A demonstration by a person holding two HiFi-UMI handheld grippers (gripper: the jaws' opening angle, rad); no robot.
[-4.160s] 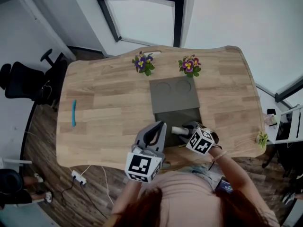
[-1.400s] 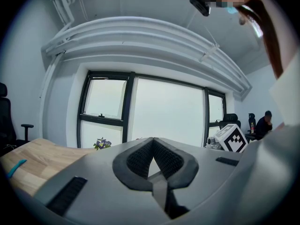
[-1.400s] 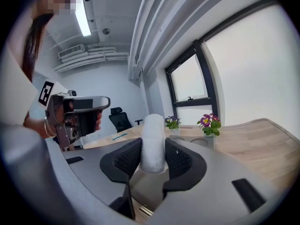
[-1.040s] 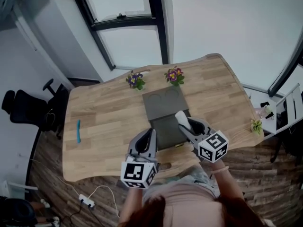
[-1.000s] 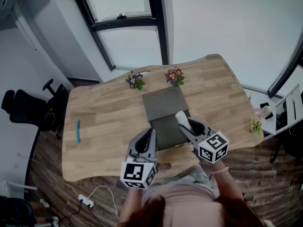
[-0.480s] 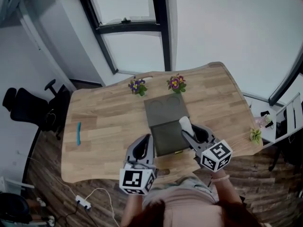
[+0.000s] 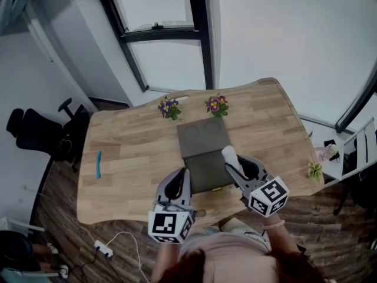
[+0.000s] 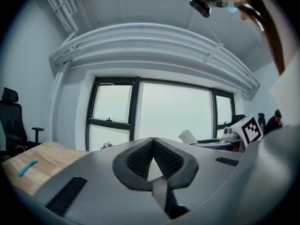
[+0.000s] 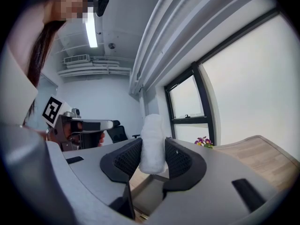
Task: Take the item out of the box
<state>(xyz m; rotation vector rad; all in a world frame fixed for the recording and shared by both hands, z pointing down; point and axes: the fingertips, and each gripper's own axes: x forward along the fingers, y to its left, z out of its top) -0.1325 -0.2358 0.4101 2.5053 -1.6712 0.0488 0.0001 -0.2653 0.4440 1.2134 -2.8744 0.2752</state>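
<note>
White roll (image 9: 152,144): long axis upright, clenched between my right fingers (image 9: 181,159), over the box's (image 7: 205,171) right edge; left fingers (image 8: 138,161) closed, empty.

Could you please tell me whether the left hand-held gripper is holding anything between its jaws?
No, the left hand-held gripper has its jaw tips pressed together with nothing between them.

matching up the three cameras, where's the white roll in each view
Head view: the white roll is just right of centre, sticking out of the right gripper.
Left gripper view: right of centre, a small white tip past the shut jaws.
Right gripper view: dead centre, upright, clamped between the jaws.
Shared landmark: the wooden table.
</note>
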